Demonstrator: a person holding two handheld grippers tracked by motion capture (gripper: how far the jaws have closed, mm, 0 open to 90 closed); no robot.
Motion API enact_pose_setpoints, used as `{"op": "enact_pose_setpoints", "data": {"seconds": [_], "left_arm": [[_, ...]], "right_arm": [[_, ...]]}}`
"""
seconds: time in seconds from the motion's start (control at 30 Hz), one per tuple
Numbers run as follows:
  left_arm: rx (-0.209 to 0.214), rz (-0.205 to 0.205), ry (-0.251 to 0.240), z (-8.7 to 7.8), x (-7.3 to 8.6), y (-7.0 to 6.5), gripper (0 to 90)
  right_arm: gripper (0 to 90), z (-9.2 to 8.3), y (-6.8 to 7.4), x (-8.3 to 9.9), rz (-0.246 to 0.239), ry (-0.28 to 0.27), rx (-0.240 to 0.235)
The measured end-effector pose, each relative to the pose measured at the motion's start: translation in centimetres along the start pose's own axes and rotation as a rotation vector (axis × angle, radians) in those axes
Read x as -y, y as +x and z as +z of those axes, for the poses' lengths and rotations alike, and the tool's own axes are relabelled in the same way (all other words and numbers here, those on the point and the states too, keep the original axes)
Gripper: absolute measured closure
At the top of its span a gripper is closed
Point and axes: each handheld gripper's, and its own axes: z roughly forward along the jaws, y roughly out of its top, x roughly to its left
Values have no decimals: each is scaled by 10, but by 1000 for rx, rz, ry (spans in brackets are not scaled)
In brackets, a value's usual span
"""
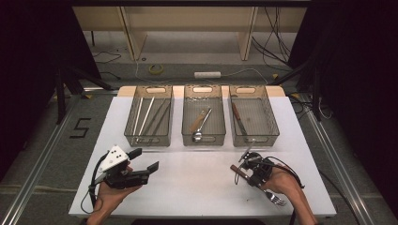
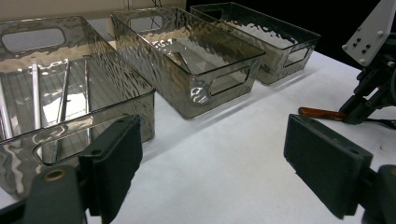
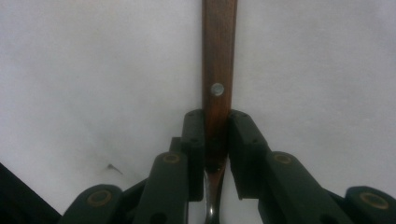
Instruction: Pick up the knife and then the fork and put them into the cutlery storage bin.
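My right gripper [image 1: 245, 174] is shut on the brown wooden handle of a fork [image 3: 218, 70], low over the white table at the front right. The handle's end [image 1: 236, 169] sticks out to the left, and the metal tines [image 1: 278, 201] show by the person's wrist. In the right gripper view the pads [image 3: 194, 135] press the handle from both sides. My left gripper [image 1: 145, 161] rests at the front left with its jaws wide apart and nothing between them [image 2: 212, 158]. From there I see the right gripper [image 2: 362, 109] with the fork's handle [image 2: 320, 113].
Three smoky clear bins stand in a row at the back. The left bin [image 1: 148, 139] holds chopsticks. A spoon and a wooden-handled piece lie in the middle bin [image 1: 203, 139], and the right bin [image 1: 256, 138] holds a knife. The table's front edge runs close to both hands.
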Motion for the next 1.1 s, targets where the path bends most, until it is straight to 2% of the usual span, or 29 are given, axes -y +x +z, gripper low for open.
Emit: {"op": "enact_pose_setpoints", "data": {"seconds": [0.37, 0.83, 1.07, 1.1], "left_arm": [[-3, -10, -2, -1, 1, 2, 189], [-4, -4, 0, -1, 1, 1, 189], [-7, -12, -2, -1, 1, 2, 189], [-8, -12, -1, -1, 1, 2, 189]], "right_arm": [[782, -4, -3, 3, -18, -24, -24], [784, -21, -13, 12, 14, -129, -26], [784, -32, -20, 17, 38, -204, -41], [785, -34, -22, 18, 49, -218, -31]]}}
